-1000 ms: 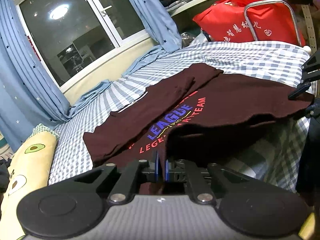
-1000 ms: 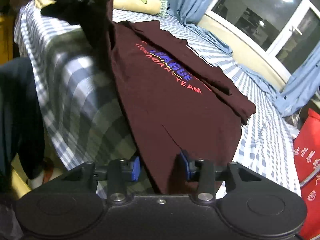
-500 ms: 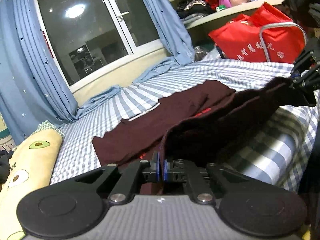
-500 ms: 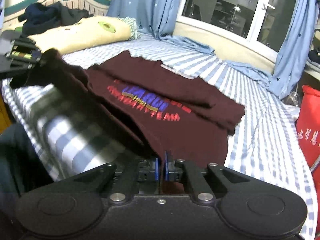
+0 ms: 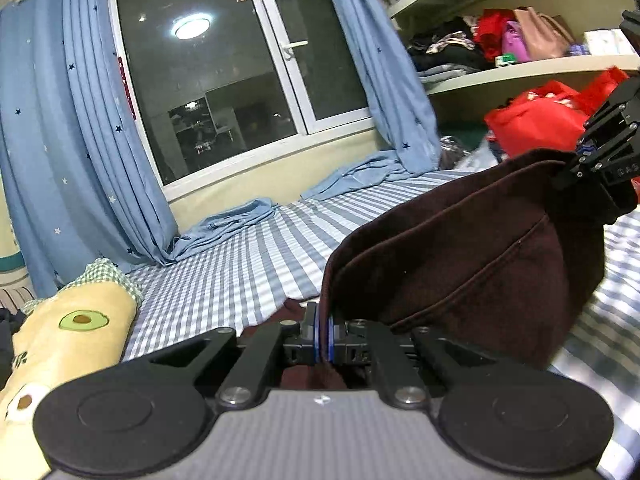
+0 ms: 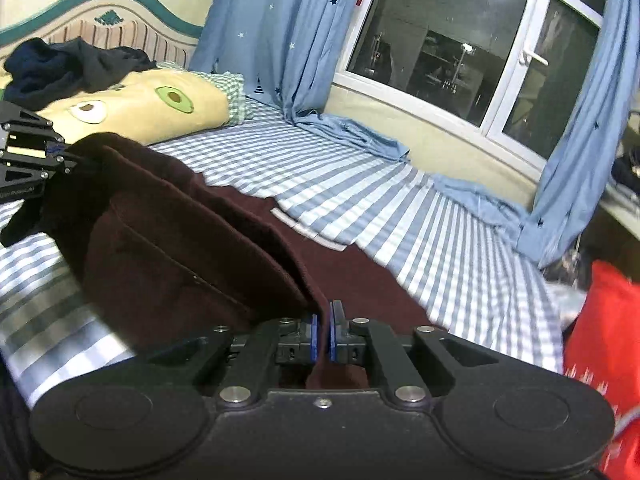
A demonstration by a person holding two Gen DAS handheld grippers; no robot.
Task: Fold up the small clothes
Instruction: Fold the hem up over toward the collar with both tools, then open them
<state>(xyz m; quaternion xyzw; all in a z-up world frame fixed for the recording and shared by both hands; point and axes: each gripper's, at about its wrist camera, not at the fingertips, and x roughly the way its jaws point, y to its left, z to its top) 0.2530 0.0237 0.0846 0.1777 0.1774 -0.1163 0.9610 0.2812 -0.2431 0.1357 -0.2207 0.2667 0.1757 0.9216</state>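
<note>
A dark maroon T-shirt (image 5: 472, 256) hangs stretched between my two grippers above the striped bed (image 5: 248, 264). My left gripper (image 5: 322, 334) is shut on one corner of its hem, and cloth bulges out to the right. In the right wrist view the same T-shirt (image 6: 192, 248) folds over itself, its far part with the white neck label lying flat on the bed (image 6: 360, 200). My right gripper (image 6: 322, 338) is shut on the other hem corner. Each gripper shows in the other's view, the right gripper (image 5: 588, 156) at right and the left gripper (image 6: 56, 156) at left. The printed front is hidden.
An avocado-print pillow (image 6: 140, 108) with dark clothes (image 6: 68, 64) on it lies by the headboard. Blue star curtains (image 5: 68, 152) pool onto the bed under the window (image 5: 224, 72). A red bag (image 5: 548, 116) and cluttered shelves (image 5: 500, 48) stand at the bed's right end.
My right gripper shut on the hem. Both grippers rose and moved toward the window, lifting the hem off the bed's edge and folding it over the printed front, which is now covered.
</note>
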